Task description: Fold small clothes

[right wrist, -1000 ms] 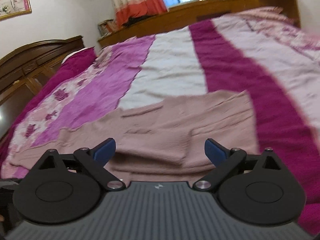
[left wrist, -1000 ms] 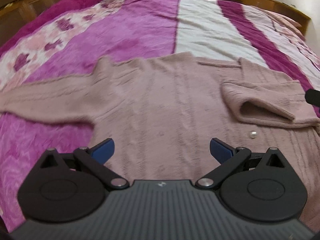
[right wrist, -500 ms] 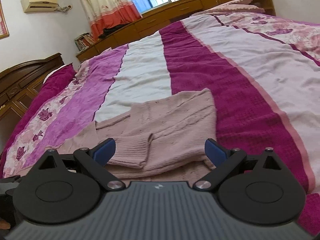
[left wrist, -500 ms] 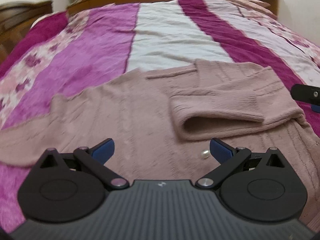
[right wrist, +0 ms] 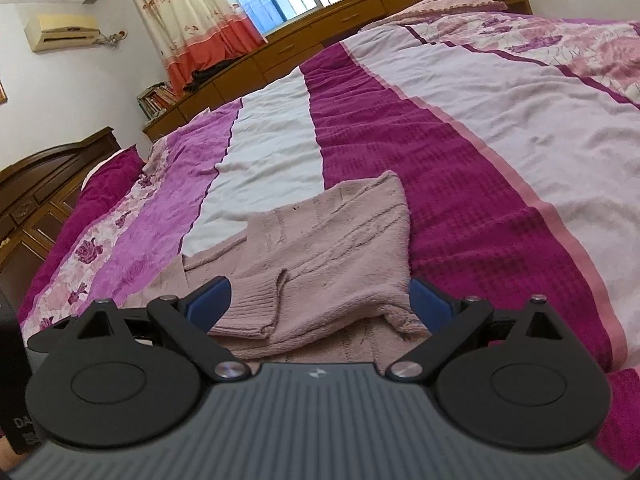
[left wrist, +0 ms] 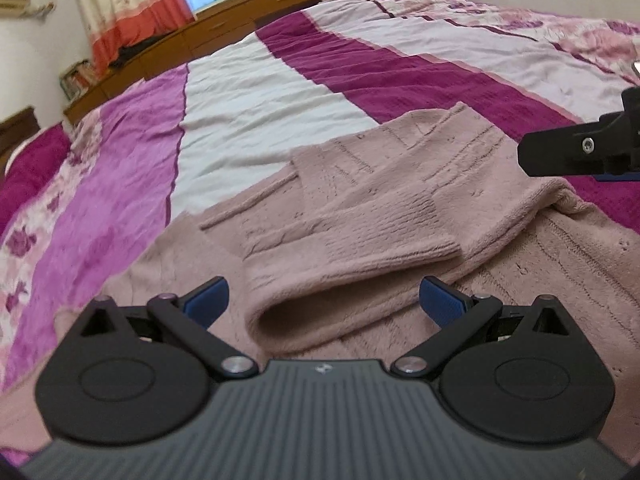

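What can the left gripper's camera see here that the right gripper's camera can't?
Only the left wrist view shows the right gripper from outside, hanging over the sweater's right edge, and the open mouth of the sleeve cuff. Only the right wrist view shows the air conditioner and dark wooden headboard. Both share the pink knit sweater with one sleeve folded across it, the striped bedspread, the curtain, and open blue-tipped jaws.

Very little can be read. Each gripper body carries a small pale emblem at the middle of its front edge: left gripper body [left wrist: 320,368] and right gripper body [right wrist: 316,373] (a logo mark, no letters). A black device [right wrist: 14,412] at the left edge of the right wrist view bears pale letters starting "DA"; the rest is cut off and blurred.
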{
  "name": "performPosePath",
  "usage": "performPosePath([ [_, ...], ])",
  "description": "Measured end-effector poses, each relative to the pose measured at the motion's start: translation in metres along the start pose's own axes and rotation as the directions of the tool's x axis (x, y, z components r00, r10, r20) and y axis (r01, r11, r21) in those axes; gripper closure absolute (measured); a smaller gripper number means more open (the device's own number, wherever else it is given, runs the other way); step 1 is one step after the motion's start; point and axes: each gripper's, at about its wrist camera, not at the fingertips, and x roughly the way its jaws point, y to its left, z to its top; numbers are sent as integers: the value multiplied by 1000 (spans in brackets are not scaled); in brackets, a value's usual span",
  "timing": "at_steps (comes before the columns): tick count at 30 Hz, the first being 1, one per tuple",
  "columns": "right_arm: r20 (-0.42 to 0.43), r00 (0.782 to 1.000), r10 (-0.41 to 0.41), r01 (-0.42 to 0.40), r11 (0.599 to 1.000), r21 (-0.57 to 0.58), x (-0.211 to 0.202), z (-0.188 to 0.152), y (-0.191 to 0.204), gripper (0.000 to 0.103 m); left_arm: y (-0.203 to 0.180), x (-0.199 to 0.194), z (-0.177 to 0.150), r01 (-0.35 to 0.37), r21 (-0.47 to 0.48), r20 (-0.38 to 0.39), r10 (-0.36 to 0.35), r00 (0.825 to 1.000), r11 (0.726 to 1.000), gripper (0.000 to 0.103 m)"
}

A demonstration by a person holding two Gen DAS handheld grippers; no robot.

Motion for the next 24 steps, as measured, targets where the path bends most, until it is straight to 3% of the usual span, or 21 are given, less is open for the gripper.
performPosePath([
  [2,0,1000,-3,3,1000,11,1,-1,-2,4,-6,1,2,-4,40,20,3,1000,999,0],
  [7,-1,1000,-8,8,999,44,2,-3,-9,4,-13,8,6,15,68,33,-17,999,998,21],
  [9,-3,1000,-11,11,999,52,3,-4,-11,4,-14,11,8,34,64,29,-36,999,997,37],
  [13,-6,1000,-11,11,998,60,4,-6,-13,4,-21,13,9,69,96,37,-72,997,993,58],
  [15,-8,1000,-12,12,998,64,5,-7,-13,4,-23,13,8,100,106,37,-105,994,989,89],
  [19,-7,1000,-15,15,998,67,6,-7,-14,4,-22,9,8,111,89,52,-116,992,990,94],
  [24,-6,1000,-17,17,997,82,7,-7,-18,4,6,0,13,85,-72,82,-79,993,994,94],
])
